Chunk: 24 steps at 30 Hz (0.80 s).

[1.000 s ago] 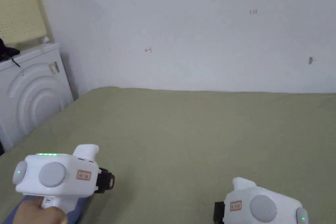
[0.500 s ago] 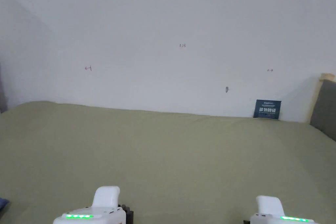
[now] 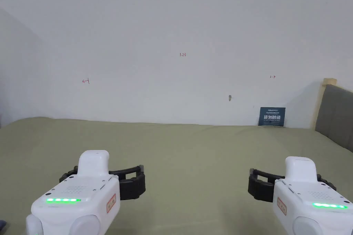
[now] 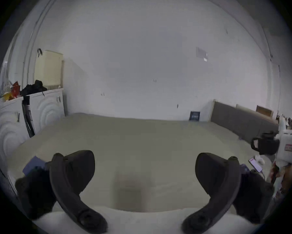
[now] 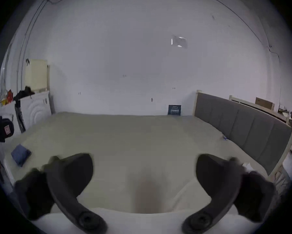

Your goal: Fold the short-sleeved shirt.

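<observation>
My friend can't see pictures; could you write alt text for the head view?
Two white handheld grippers, left gripper and right gripper, hover with jaws open above an olive-green bed sheet. Behind is a white wall, with a grey headboard at right.

The bed runs back to the wall, its headboard along the right side. A small sign leans on the wall at the far right corner. The folded shirt lies near the bed's left edge (cabinets stand beyond). Both claws hang over the near edge, left claw and right claw well apart.
</observation>
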Each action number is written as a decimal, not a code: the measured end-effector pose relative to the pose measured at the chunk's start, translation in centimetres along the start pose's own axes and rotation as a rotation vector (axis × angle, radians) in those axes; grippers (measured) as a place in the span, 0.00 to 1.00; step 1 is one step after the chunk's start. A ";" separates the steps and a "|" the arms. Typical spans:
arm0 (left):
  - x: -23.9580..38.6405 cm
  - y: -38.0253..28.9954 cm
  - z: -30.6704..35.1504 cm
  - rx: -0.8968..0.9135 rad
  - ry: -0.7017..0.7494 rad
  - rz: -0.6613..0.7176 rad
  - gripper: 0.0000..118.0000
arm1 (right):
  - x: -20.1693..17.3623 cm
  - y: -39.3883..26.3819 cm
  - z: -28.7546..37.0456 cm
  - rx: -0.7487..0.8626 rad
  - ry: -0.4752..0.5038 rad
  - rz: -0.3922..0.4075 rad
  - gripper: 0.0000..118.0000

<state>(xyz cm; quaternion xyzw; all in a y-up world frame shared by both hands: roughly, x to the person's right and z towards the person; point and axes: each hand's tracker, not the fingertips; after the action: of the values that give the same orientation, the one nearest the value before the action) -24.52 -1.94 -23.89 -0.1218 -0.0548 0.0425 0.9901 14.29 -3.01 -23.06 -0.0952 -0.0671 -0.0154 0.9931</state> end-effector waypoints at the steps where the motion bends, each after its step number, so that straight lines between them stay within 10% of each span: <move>1: 0.2 -0.1 0.0 -0.002 0.011 0.004 1.00 | 0.0 -0.1 0.1 0.001 -0.003 0.006 0.99; 24: -0.6 -0.2 0.2 -0.031 0.081 -0.005 1.00 | -0.9 -1.0 0.5 -0.012 0.003 0.070 1.00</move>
<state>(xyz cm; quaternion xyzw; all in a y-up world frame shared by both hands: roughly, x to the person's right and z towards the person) -25.08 -2.15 -23.72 -0.1386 -0.0158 0.0340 0.9896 13.31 -3.85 -22.49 -0.1035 -0.0623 0.0191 0.9925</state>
